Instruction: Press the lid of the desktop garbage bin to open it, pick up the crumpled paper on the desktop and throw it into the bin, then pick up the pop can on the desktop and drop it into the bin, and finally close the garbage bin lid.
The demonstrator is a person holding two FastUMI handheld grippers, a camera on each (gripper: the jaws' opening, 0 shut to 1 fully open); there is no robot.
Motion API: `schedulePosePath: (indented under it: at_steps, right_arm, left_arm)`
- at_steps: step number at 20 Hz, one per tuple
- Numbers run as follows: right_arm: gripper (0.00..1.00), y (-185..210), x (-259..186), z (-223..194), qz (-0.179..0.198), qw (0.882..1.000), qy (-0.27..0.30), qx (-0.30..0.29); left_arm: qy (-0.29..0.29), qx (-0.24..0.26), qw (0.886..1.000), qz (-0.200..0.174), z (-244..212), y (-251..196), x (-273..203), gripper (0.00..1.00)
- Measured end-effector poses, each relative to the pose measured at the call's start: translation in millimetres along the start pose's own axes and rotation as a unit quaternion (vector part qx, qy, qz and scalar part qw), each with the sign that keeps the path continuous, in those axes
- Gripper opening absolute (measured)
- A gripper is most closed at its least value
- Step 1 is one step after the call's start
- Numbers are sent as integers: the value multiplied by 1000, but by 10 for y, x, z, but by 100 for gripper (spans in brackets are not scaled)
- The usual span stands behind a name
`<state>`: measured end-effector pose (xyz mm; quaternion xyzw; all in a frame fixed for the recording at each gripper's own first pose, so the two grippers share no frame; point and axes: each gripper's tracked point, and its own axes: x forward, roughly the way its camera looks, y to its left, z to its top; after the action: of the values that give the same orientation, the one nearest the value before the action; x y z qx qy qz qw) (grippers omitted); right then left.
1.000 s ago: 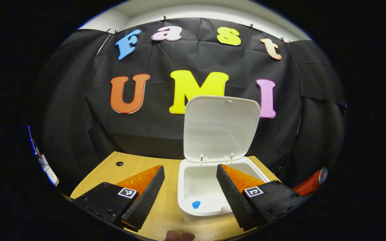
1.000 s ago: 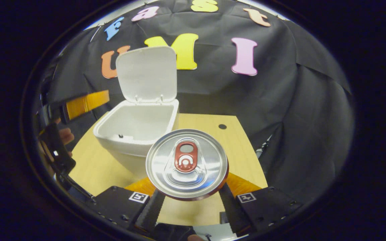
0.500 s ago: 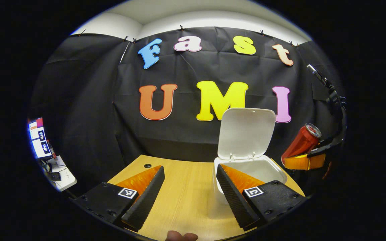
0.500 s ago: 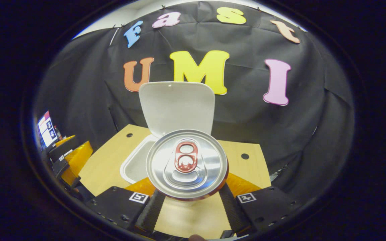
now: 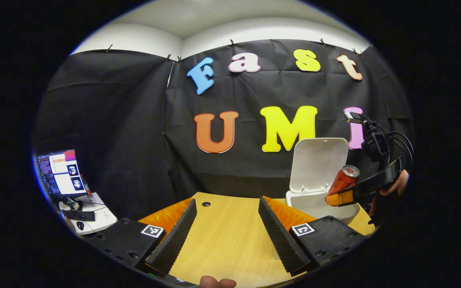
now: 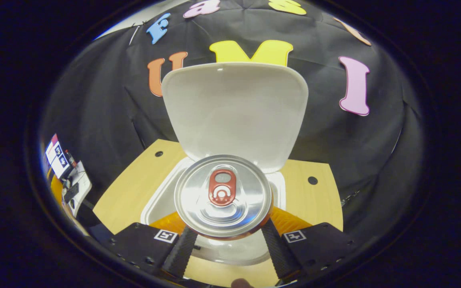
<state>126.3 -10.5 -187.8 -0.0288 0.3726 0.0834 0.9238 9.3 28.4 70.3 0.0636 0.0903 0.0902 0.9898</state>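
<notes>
In the right gripper view, the right gripper pinches the pop can between its two fingers, the can's silver top and red pull tab facing the camera. The can hangs over the open mouth of the white garbage bin, whose lid stands upright behind it, hinged at the far rim. The bin sits on the wooden desktop, which has a small round hole near each far corner. Whether the crumpled paper lies inside the bin cannot be told, as the can hides most of the cavity.

In the left gripper view, the left gripper has its fingers spread wide apart with nothing between them, held above a bare stretch of the desktop. Off to the right stands the bin with its lid raised, and the other gripper, held by a hand, carries the red can tilted above the bin's rim. A monitor glows at the far left on a small side table
</notes>
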Motion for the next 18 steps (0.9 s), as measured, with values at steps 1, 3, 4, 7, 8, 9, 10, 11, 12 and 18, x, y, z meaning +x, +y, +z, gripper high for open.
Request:
schedulePosePath:
  at_steps: [1,3,4,7,8,9,10,11,12,18]
  right_arm:
    - [81,14,73,-44,-3,1000,8,-4]
    - [81,56,192,-124,-2,1000,25,-6]
    - [82,74,230,-165,-1,1000,31,-3]
    - [82,83,293,-187,0,999,37,0]
    - [82,92,297,-196,0,999,39,-1]
    - [82,92,317,-202,-2,999,42,-2]
    - [82,79,307,-185,-4,999,43,-3]
    - [82,64,317,-181,-8,999,41,-3]
    - [83,48,319,-165,-11,999,39,-1]
    - [98,-182,166,-16,-34,999,-14,35]
  left_arm:
    - [2,2,1000,4,-22,33,-27,100]
    - [8,4,1000,7,-68,82,-81,100]
    - [8,5,1000,9,-62,92,-101,100]
    - [3,15,1000,16,-21,116,-109,100]
    - [4,18,1000,18,-43,133,-101,99]
    - [5,17,1000,19,-58,133,-103,100]
    - [9,15,1000,18,-71,117,-102,100]
    - [12,13,1000,16,-89,102,-103,100]
    - [13,13,1000,15,-97,89,-105,100]
    - [22,22,1000,5,-201,6,-65,100]
